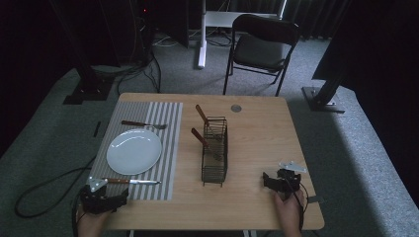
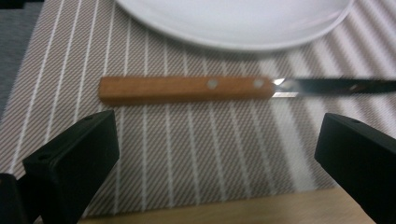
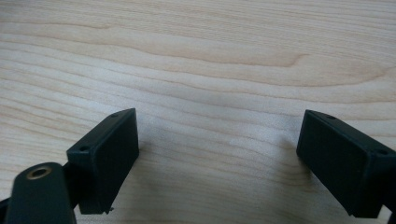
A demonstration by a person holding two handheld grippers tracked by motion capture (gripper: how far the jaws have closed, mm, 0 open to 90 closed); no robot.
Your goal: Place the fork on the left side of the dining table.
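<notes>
Black jaws of the left tool stand wide apart and released, holding nothing, at the near edge of the striped placemat. Just beyond them lies the knife, flat on the placemat, wooden handle toward the person's left, blade running right, close beside the rim of the white plate but not seen to touch it.

Hazards, largest item first:

Counter: the right tool rests near the front right corner, jaws spread and empty over bare wood. No risk noted there unless it swings across toward the wire caddy, which stands upright mid-counter with two wooden-handled pieces leaning in it and could tip.

Placemat: it sits at the counter's front left edge. A downward push by the jaws could drag or bunch it, shifting the setting.

Plate: a forward overshoot would strike its rim and slide it toward the fork laid beyond it.

Knife: it lies very low, and the jaws straddle its length rather than its width. Closing as aligned would likely miss or skid the handle; a pinch on the smooth blade would likely slip. Judged remedy: turn the tool across the handle.
</notes>
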